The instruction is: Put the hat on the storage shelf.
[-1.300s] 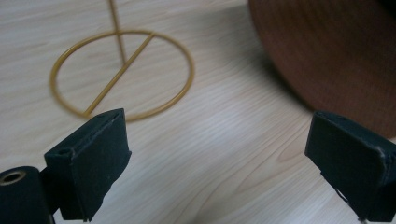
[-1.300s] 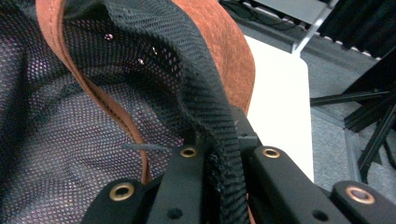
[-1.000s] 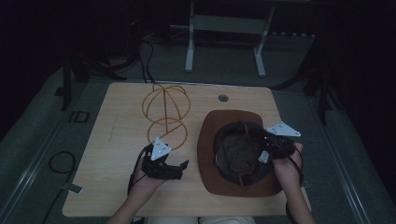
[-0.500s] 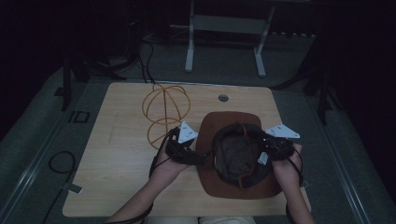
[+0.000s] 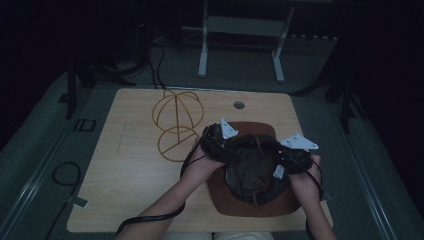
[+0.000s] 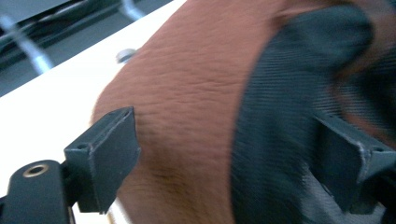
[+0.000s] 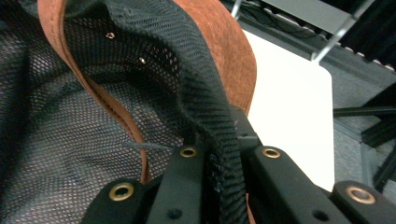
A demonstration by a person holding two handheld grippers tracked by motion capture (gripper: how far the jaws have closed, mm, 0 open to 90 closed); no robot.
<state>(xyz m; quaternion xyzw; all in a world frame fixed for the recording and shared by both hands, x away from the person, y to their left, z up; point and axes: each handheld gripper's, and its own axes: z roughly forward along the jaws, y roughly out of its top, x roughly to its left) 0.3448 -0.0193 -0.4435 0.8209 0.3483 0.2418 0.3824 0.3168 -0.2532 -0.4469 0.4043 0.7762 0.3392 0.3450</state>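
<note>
With the right gripper [image 7: 219,154] clamped on the hat [image 5: 250,170] band and the left gripper [image 6: 229,158] closing, seemingly not yet gripping, the band may slip out.

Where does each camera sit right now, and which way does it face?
High view: above the table, looking forward and down; forearms, left gripper and right gripper flank the hat.
Left gripper view: along its open jaws, straddling the hat's sweatband.
Right gripper view: along its jaws, shut on the sweatband.
All share the hat.
</note>
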